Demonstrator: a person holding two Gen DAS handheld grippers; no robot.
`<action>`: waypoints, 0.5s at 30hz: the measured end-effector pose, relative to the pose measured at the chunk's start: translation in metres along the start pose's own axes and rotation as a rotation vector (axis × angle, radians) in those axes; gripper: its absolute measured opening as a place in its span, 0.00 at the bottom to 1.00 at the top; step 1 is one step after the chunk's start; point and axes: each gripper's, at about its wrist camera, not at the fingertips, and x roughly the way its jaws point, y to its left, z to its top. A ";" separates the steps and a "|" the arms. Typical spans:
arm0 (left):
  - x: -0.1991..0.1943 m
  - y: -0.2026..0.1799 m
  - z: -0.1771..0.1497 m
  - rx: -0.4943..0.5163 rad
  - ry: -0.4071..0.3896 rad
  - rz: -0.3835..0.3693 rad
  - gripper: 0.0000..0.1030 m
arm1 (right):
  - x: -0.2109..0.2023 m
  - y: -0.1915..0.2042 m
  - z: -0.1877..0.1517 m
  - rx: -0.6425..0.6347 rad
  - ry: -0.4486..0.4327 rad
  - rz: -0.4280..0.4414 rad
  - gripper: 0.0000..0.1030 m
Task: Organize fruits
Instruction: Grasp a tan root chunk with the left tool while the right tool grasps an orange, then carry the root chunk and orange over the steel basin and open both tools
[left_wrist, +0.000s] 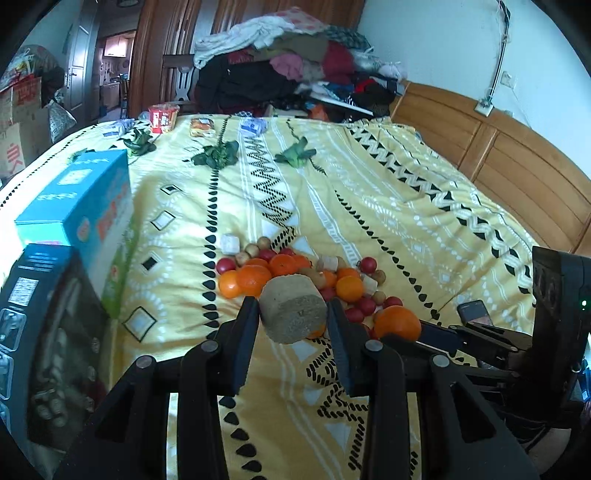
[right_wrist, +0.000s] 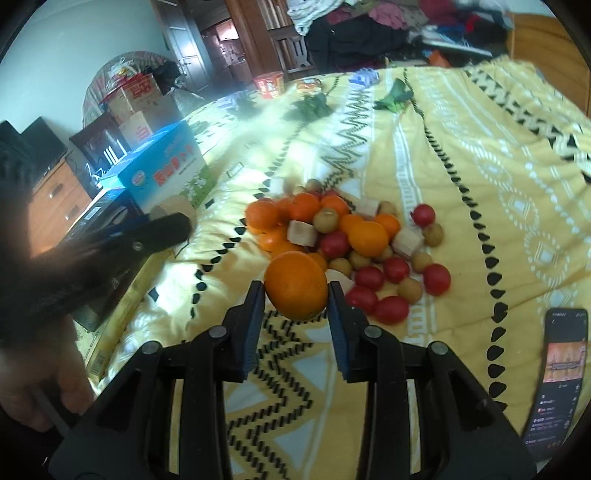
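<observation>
My left gripper (left_wrist: 291, 314) clamps a tan cut cylinder (left_wrist: 293, 312) above the bed (left_wrist: 406, 206), my right gripper (right_wrist: 295, 295) pinches an orange (right_wrist: 296, 285) beside the fruit pile (right_wrist: 347, 240), so I should lift both clear, squeezing gently.

Oranges, red and tan small fruits (right_wrist: 369, 236) lie heaped on the yellow bedspread (right_wrist: 480, 184).

Fruit pile (right_wrist: 343, 243) on bedspread (right_wrist: 461, 192), phone (right_wrist: 557, 376) right, boxes (right_wrist: 166, 173) left.
</observation>
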 end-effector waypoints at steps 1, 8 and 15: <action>-0.006 0.002 0.001 -0.003 -0.010 0.000 0.37 | -0.003 0.005 0.001 -0.010 -0.003 -0.002 0.33; -0.046 0.015 0.004 -0.023 -0.067 -0.004 0.37 | -0.016 0.037 0.011 -0.070 -0.020 -0.012 0.33; -0.086 0.044 0.002 -0.062 -0.119 0.020 0.37 | -0.020 0.077 0.020 -0.138 -0.027 0.007 0.33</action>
